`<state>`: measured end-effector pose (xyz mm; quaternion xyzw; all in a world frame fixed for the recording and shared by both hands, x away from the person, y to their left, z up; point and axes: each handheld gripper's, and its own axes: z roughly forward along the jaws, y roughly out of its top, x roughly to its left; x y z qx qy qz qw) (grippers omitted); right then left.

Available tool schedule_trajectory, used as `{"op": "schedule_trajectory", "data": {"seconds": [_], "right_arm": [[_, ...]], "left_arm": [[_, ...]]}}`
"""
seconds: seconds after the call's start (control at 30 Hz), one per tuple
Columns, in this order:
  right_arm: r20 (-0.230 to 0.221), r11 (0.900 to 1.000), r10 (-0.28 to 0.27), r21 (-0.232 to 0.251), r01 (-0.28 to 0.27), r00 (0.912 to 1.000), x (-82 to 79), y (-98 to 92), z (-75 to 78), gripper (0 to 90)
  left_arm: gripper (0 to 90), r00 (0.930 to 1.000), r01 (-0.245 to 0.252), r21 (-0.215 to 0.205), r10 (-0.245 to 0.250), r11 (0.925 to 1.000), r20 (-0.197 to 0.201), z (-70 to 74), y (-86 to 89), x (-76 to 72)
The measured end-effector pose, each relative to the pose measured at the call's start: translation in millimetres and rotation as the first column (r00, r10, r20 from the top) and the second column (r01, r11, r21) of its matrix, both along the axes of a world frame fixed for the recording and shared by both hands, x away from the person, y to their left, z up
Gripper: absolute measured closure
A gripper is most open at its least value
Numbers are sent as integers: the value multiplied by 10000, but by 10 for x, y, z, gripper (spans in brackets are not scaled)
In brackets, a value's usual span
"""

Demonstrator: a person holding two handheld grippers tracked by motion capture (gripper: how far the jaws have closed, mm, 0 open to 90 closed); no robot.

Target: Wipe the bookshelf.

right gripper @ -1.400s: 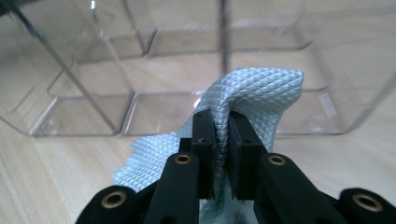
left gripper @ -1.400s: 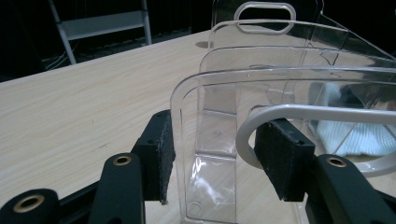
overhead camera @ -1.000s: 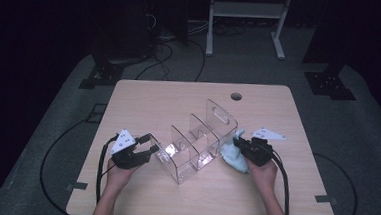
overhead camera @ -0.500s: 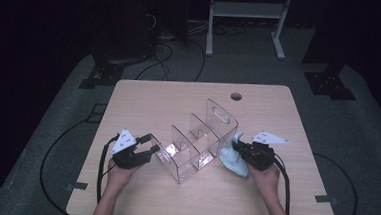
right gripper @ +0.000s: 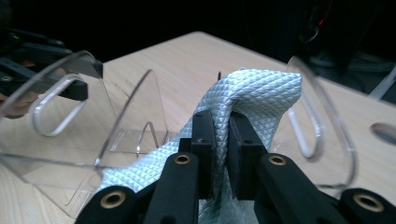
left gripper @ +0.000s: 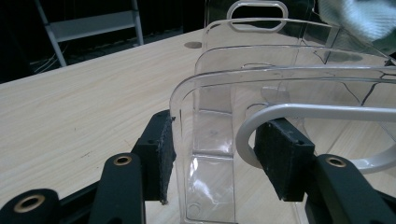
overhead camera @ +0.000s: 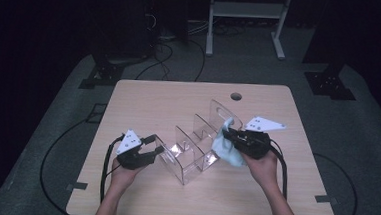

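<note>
Overhead, pale wood tabletop (overhead camera: 179, 102) on grey carpet, dark room, cables on floor, white metal rack (overhead camera: 244, 10) far behind. Round hole (overhead camera: 236, 96) near far edge. Clear plastic divider rack (overhead camera: 196, 145) sits mid-tabletop, slanting from near-left to far-right. Left claw (overhead camera: 153, 144) clamps the rack's near-left end wall, pads pressing either side. Right claw (overhead camera: 229, 135) pressed together, pinching light blue cloth (overhead camera: 226, 147), at the rack's right side, beside its far end panel. Far-left half of tabletop bare; near strip bare between forearms; right edge free beyond the right hand.
</note>
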<state>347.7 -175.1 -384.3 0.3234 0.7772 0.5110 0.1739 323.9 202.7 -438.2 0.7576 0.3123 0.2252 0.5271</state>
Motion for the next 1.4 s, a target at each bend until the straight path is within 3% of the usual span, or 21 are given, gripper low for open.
{"op": "schedule_trajectory", "data": {"seconds": [0.1, 0.23, 0.6, 0.93, 1.17, 1.4], "right_arm": [[-283, 9998, 61, -205, -66, 9996, 74, 30, -62, 818], [-306, 9995, 112, -297, -121, 9995, 43, 17, -67, 820], [-325, 9926, 206, -1191, -244, 9993, -340, -92, 18, 822], [-790, 9956, 111, -915, -184, 9968, -28, 22, 36, 819], [-620, 9931, 132, -1151, -202, 9980, -187, -61, 69, 820], [-696, 9941, 46, -1076, -120, 9976, -1, 75, 40, 818]], "left_arm": [[476, 10000, 54, 66, -54, 10000, 32, 1, -1, -4], [476, 9999, 165, 37, -165, 9999, 23, 0, -15, -2], [474, 9940, 1093, 190, -1093, 9938, -33, 14, -156, -53], [475, 9953, 963, 4, -963, 9954, -28, 1, -152, -38], [475, 9956, 941, 64, -940, 9955, -26, 2, -159, -49], [474, 9965, 836, -3, -836, 9965, -32, 0, -153, -50]]}}
